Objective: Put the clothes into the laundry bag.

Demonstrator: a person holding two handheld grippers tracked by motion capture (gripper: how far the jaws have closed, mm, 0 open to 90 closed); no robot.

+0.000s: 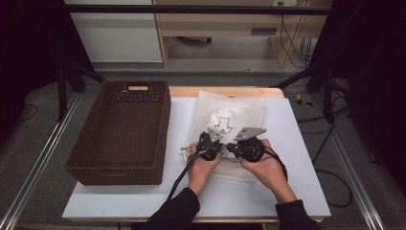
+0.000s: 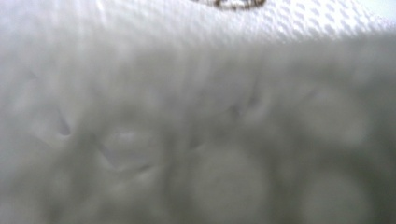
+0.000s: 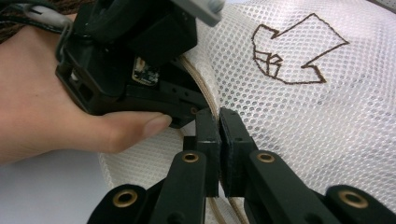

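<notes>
A white mesh bag (image 1: 230, 111) with a dark arrow outline (image 3: 292, 49) lies on the white table (image 1: 292, 158). Both grippers sit side by side at the bag's near edge. My right gripper (image 3: 219, 122) is shut on the bag's tan corded rim (image 3: 200, 80), which runs in between its pads and comes out below them. My left gripper (image 1: 209, 144) is just to its left, its front pushed against the same rim (image 3: 184, 112). In the left gripper view, blurred mesh (image 2: 299, 16) lies against the camera, hiding its jaws. My right gripper (image 1: 245, 146) sits under its grey plate.
A deep brown wicker basket (image 1: 115, 170) stands at the left of the table, close beside the bag and the left hand. Black cables trail from both grippers toward the person. Metal frame rails run along both sides of the table.
</notes>
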